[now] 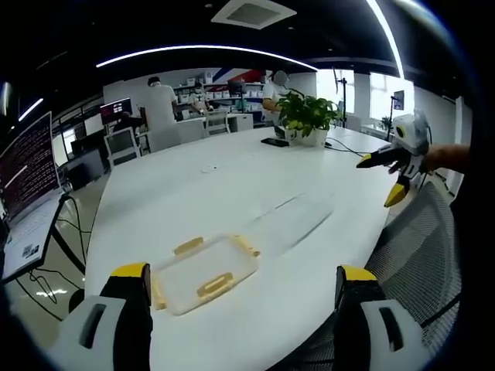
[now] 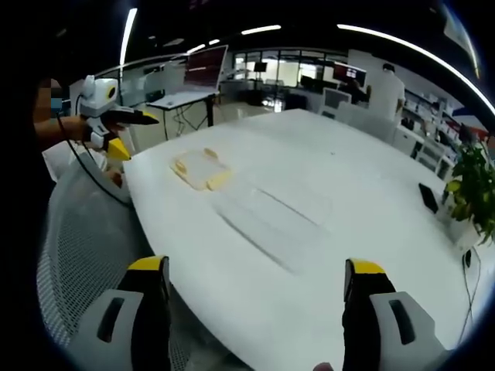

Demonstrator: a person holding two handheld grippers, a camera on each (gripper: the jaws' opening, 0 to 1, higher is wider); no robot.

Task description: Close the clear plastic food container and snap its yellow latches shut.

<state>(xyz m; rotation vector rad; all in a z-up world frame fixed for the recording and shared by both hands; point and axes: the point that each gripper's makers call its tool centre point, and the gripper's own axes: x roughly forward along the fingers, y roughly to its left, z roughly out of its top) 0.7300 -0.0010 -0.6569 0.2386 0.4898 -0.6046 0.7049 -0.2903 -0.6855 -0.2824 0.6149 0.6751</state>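
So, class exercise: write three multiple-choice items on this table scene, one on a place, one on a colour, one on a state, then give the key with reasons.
1. Where does the lid with latches lie?
A. on the white table
B. on the mesh chair
C. on the floor

2. What colour are the latches?
A. blue
B. yellow
C. red

3. How do the left gripper and the right gripper stand?
A. both shut on the lid
B. one shut on the plant
C. both open, holding nothing

Key: A, it rests flat on the tabletop near the edge; B, yellow tabs line its rim; C, each pair of fingers stands wide apart above the table.
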